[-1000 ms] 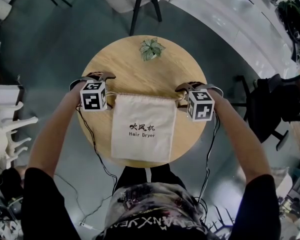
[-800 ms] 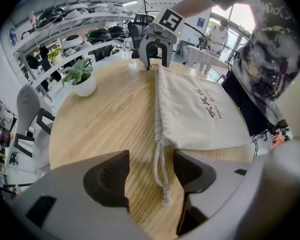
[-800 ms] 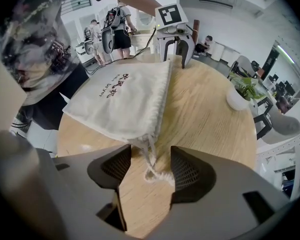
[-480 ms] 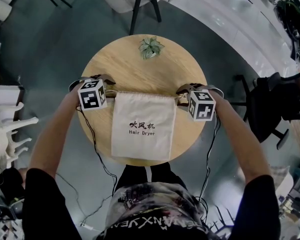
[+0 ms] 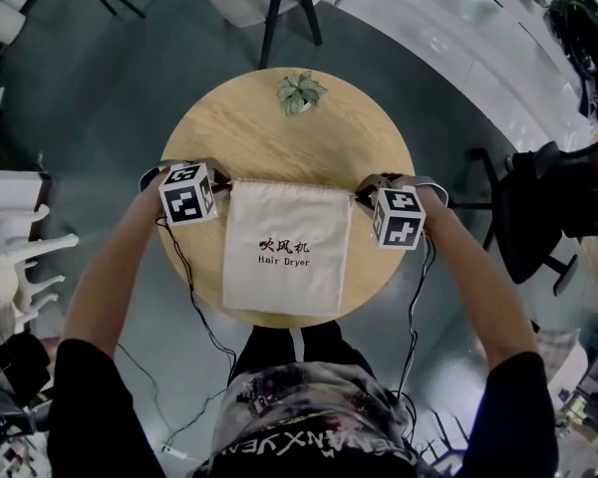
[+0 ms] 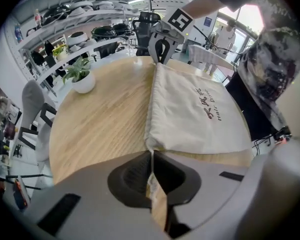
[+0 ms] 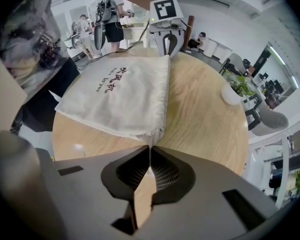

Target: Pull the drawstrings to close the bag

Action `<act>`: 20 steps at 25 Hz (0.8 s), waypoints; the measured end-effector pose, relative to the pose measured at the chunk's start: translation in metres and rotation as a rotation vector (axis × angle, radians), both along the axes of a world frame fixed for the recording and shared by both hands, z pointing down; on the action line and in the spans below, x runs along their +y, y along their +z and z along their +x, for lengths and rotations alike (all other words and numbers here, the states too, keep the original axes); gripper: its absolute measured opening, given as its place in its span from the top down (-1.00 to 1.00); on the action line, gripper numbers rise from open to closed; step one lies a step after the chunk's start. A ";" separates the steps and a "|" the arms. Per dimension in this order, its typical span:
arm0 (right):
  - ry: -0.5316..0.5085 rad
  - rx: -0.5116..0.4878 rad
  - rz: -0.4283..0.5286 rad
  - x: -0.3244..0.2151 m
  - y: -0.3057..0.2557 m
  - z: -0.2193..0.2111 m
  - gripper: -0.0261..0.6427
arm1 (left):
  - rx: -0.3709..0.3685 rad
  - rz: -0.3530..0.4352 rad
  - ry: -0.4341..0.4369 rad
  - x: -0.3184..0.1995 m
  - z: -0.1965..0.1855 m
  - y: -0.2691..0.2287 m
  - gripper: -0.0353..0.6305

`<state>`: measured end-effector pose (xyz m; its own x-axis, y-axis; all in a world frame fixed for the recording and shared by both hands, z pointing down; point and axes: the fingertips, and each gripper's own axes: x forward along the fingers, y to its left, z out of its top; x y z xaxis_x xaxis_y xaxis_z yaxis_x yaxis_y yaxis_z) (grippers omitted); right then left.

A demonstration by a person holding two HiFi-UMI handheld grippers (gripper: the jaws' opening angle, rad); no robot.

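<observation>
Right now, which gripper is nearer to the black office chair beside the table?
Right. The right gripper, shut on one top corner of the drawstring bag, is on the side toward the black office chair; the left gripper pinches the opposite corner, a full bag width farther.

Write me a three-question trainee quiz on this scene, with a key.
1. True or false: the left gripper hangs open above the bag.
2. What does the right gripper pinch? A) the bag's top corner B) a leaf C) nothing
3. Fill in: beyond the bag, a small ___ stands on the table.
Key: 1 false, it is shut on the bag's corner; 2 A; 3 plant.
</observation>
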<state>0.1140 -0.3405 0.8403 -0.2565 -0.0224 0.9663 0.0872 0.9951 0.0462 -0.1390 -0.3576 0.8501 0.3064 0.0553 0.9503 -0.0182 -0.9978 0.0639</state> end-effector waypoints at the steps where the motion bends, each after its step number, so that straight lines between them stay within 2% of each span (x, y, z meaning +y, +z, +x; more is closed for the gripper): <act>1: 0.033 0.001 0.006 -0.001 0.000 0.000 0.88 | 0.010 0.014 -0.020 -0.001 0.000 0.000 0.82; 6: 0.182 -0.024 -0.013 -0.002 0.001 0.001 0.89 | 0.044 0.063 -0.123 -0.002 -0.001 -0.001 0.83; 11: 0.192 -0.002 -0.017 -0.001 0.000 0.001 0.89 | 0.039 0.070 -0.173 -0.001 -0.001 -0.001 0.84; 20: 0.237 -0.031 -0.013 -0.002 0.000 0.001 0.89 | 0.051 0.065 -0.216 -0.003 -0.001 -0.002 0.84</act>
